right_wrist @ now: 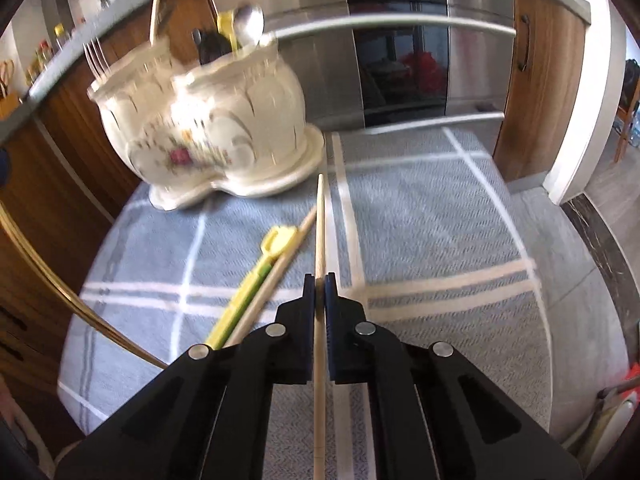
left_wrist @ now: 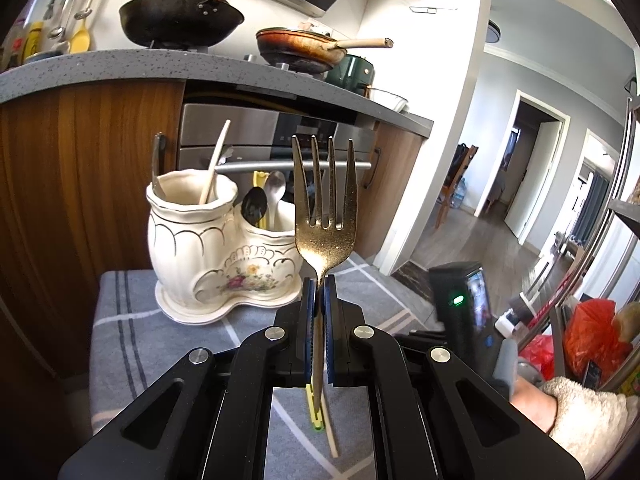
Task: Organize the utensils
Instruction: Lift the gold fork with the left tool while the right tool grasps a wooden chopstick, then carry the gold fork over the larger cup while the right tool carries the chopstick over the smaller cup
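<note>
My left gripper [left_wrist: 319,280] is shut on the neck of a gold fork [left_wrist: 324,216], which stands upright with its tines up. Behind it to the left is a cream floral two-pot utensil holder [left_wrist: 224,256] with a chopstick in its left pot and spoons in its right pot. My right gripper [right_wrist: 320,278] is shut on a wooden chopstick [right_wrist: 320,224] that points forward toward the holder [right_wrist: 208,128]. Left of it, a second chopstick [right_wrist: 280,272] and a yellow-green utensil [right_wrist: 256,284] lie side by side on the cloth. The fork's gold handle [right_wrist: 60,292] arcs along the left edge.
A grey checked cloth [right_wrist: 420,220] covers the small table. A steel oven with a bar handle [right_wrist: 400,24] and wooden cabinets stand just behind. Pans sit on the counter above [left_wrist: 180,20]. A hand in a fuzzy sleeve [left_wrist: 580,412] is at the right.
</note>
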`<action>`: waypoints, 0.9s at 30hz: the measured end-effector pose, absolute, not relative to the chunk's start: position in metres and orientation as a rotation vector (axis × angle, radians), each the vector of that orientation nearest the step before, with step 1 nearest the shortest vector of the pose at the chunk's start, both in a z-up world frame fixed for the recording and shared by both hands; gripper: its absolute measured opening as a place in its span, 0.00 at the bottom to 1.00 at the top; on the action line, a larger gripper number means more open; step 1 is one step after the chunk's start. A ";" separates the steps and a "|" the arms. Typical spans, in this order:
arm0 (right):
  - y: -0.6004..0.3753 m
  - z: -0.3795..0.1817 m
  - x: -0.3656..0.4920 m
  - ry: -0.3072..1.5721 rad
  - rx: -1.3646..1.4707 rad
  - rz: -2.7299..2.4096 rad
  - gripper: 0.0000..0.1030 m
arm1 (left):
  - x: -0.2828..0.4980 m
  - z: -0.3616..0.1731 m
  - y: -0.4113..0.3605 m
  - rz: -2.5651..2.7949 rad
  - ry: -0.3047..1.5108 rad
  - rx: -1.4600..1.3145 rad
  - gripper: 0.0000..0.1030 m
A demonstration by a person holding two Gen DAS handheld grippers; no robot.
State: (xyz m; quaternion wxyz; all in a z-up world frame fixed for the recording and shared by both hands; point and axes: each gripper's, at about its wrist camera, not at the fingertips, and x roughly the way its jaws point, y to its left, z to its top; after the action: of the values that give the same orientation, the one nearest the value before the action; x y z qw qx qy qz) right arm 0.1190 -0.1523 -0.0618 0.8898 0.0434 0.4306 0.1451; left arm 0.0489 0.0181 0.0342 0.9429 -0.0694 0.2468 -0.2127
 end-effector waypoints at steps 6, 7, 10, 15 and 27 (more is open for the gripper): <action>-0.164 -0.040 0.114 0.797 0.157 0.313 0.05 | 0.050 0.034 0.021 -0.433 0.507 -0.151 0.05; -0.164 -0.037 0.114 0.787 0.158 0.313 0.05 | 0.050 0.035 0.021 -0.434 0.504 -0.152 0.05; -0.164 -0.025 0.107 0.743 0.188 0.329 0.05 | 0.049 0.038 0.023 -0.428 0.495 -0.154 0.05; -0.164 -0.004 0.101 0.665 0.209 0.354 0.05 | 0.047 0.046 0.031 -0.404 0.486 -0.166 0.05; -0.160 0.059 0.140 0.434 0.313 0.439 0.05 | 0.072 0.134 0.063 -0.351 0.375 -0.111 0.05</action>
State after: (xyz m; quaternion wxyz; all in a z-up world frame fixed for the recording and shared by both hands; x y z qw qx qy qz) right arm 0.1405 -0.1604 0.0588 0.9407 0.1533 0.2127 0.2154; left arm 0.0719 0.0631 0.1336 0.9657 -0.0551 0.1851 -0.1735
